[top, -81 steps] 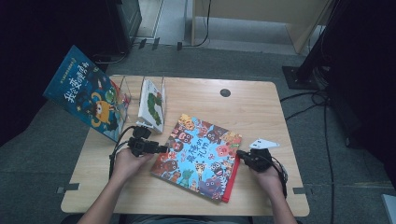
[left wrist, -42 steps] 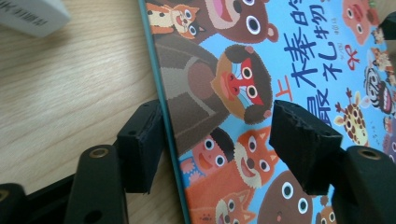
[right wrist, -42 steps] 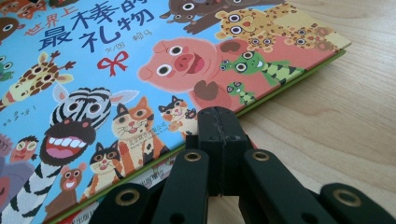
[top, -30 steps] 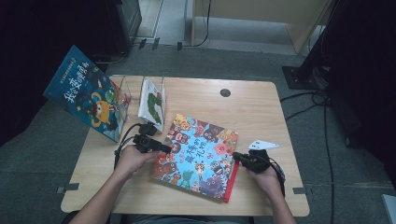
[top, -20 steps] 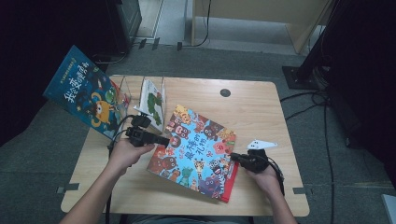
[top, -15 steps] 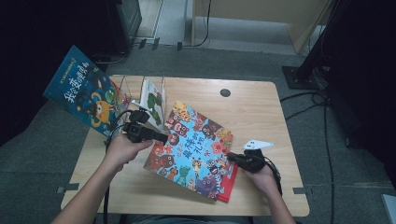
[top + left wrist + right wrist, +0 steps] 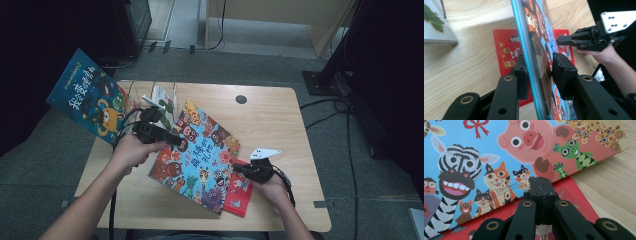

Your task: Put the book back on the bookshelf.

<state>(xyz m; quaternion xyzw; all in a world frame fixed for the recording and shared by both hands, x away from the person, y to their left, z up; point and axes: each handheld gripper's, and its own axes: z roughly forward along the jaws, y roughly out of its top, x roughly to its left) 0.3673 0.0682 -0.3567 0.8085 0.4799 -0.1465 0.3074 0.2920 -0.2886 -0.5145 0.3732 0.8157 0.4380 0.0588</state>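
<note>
A blue picture book (image 7: 200, 155) with cartoon animals stands tilted, its left edge raised off the table. My left gripper (image 7: 177, 141) is shut on that raised edge. In the left gripper view the cover (image 7: 541, 37) runs between the two pads (image 7: 559, 67); the jaws have just been closing on it. A red book (image 7: 239, 192) lies flat under the blue one. My right gripper (image 7: 235, 169) is shut, with nothing between its jaws. In the right gripper view its tips (image 7: 541, 182) rest over the red book (image 7: 574, 195), right at the blue cover's lower edge (image 7: 474, 152).
A dark blue book (image 7: 87, 100) leans out of a wire rack at the table's far left. Beside it stands a white book with green leaves (image 7: 162, 100). A round cable hole (image 7: 241, 99) sits at the back of the wooden table (image 7: 280, 125).
My left gripper has risen with the blue book's edge, tipping the book up and uncovering the red book. My right gripper has slid left towards the blue book's lower edge.
</note>
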